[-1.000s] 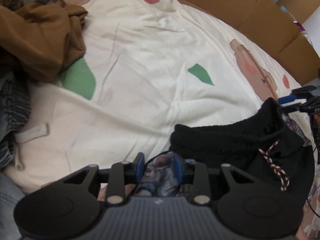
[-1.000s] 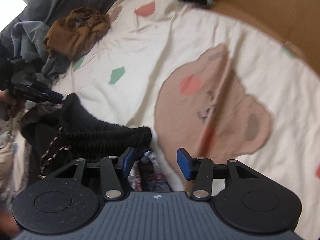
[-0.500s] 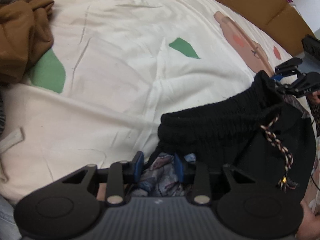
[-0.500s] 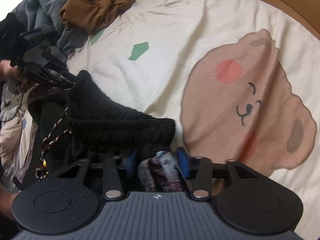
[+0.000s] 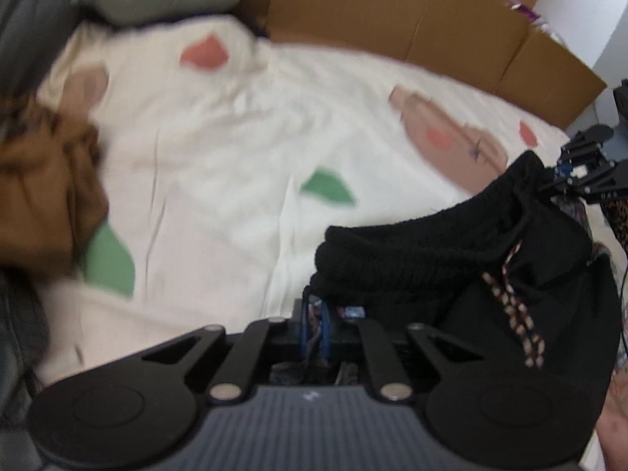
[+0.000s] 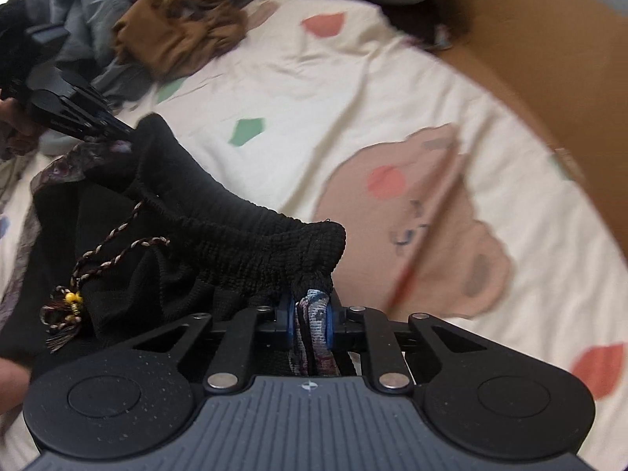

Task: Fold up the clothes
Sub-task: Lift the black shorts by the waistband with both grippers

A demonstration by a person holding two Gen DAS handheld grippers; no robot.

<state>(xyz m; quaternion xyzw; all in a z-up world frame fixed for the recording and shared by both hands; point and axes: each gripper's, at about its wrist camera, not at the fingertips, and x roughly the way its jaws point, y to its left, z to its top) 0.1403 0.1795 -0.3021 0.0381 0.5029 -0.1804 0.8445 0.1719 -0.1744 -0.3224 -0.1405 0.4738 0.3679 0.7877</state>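
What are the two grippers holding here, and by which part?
Both are shut on the black garment at its elastic waistband: the right gripper pinches one end, the left gripper the other, with patterned fabric caught between the pads too.

Black drawstring garment, patterned lining apparently, hangs stretched above bedsheet.

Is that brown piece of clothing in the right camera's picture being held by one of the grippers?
No, the brown garment lies crumpled on the bedsheet, apart from both grippers, which are clamped on the black waistband.
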